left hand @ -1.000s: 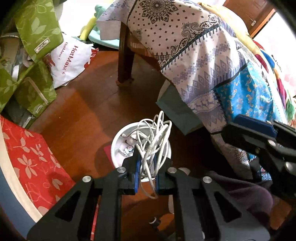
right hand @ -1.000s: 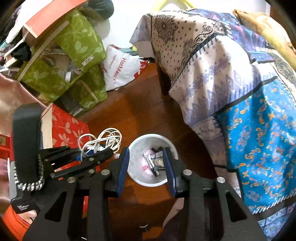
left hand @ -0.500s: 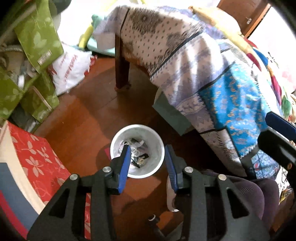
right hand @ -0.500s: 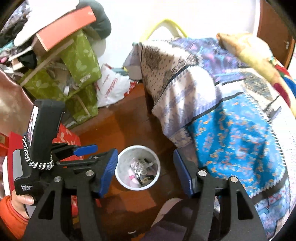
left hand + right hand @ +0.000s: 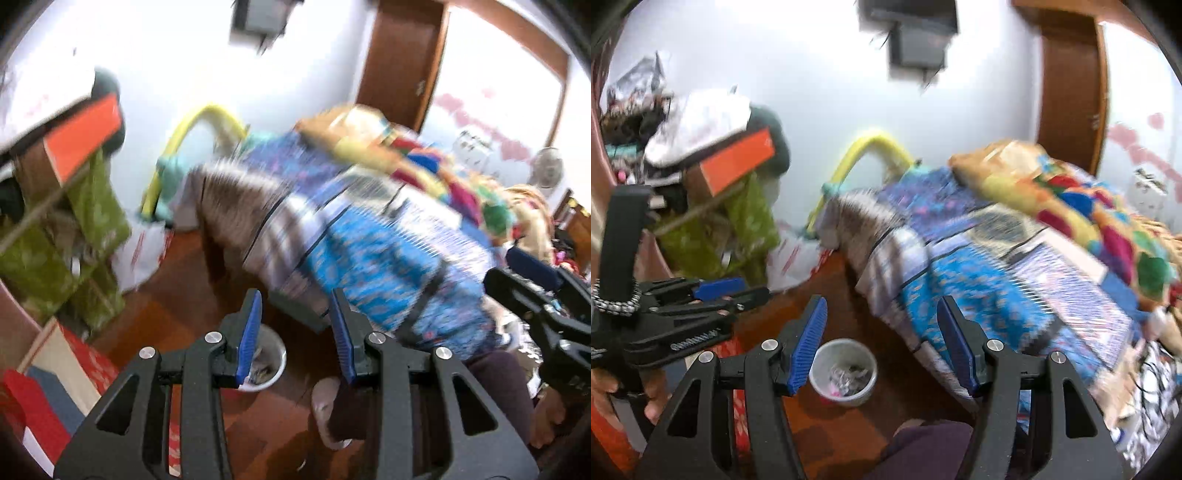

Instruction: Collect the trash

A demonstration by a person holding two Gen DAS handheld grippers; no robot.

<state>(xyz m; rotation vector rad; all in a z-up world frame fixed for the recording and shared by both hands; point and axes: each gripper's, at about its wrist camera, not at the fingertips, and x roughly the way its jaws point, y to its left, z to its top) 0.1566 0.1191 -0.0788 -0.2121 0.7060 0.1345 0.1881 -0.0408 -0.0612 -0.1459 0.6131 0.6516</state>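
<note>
Closest to the lens you've got the left gripper (image 5: 295, 332): matte black angular arms with silver bolts and ribbed blue pads, spread apart with nothing between them. Same deal on the right gripper (image 5: 881, 341), its jaws standing wider, also empty. Both have just been opening.

Just past the fingers, down on the glossy reddish-brown wood floor (image 5: 849, 428), sits the trash bin (image 5: 843, 371), a small round white plastic tub, upright. Inside is a jumble of bits, white, dark and one pink scrap, too blurry to name.

Right of it hangs a patterned bedcover (image 5: 982, 295), soft cloth in blue and grey-white panels, draped over the bed edge. Left side is a heap of green leaf-print bags (image 5: 750, 236) with an orange box (image 5: 738, 162) on top. Furthest back, a plain white wall (image 5: 820, 74) and a brown wooden door (image 5: 1071, 85).
</note>
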